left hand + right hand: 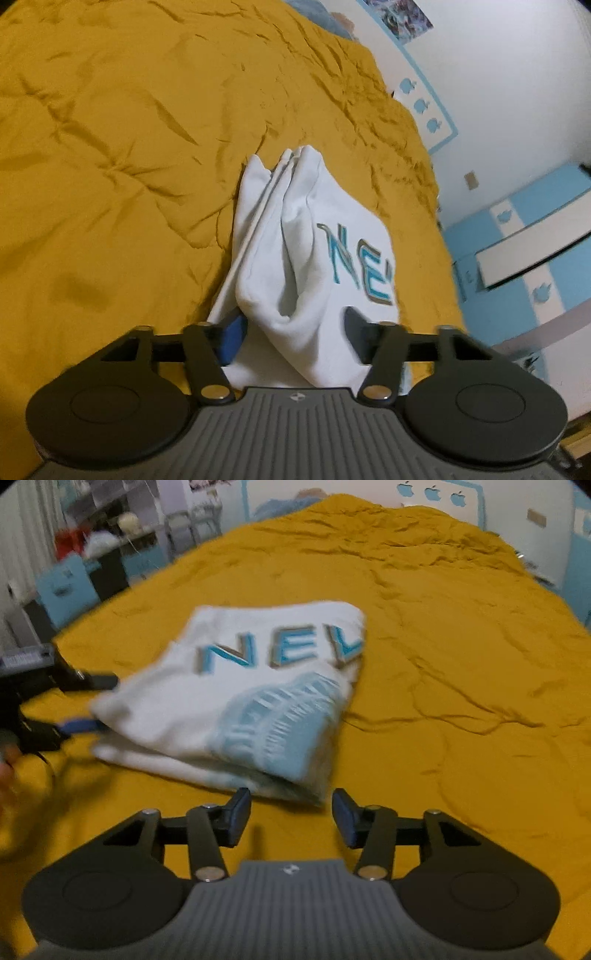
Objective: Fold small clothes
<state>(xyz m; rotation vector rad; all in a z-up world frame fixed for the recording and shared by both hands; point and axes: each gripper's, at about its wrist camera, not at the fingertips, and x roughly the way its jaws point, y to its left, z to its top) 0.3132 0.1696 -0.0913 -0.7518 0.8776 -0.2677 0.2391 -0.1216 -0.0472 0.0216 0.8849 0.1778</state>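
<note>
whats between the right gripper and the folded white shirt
Only bare mustard bedspread separates the open right gripper from the folded white shirt, seen in the right wrist view.

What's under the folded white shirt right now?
The shirt lies on the yellow bedspread, which shows on every side of it. Whatever lies directly beneath the folds is covered. The left gripper straddles its near edge.

The folded white shirt (236, 686) carries big blue letters reading "NEV", the last one cut off at the fold; nothing else is legible.

A folded white garment (236, 686) lies on the mustard-yellow bed (443, 664).
</note>
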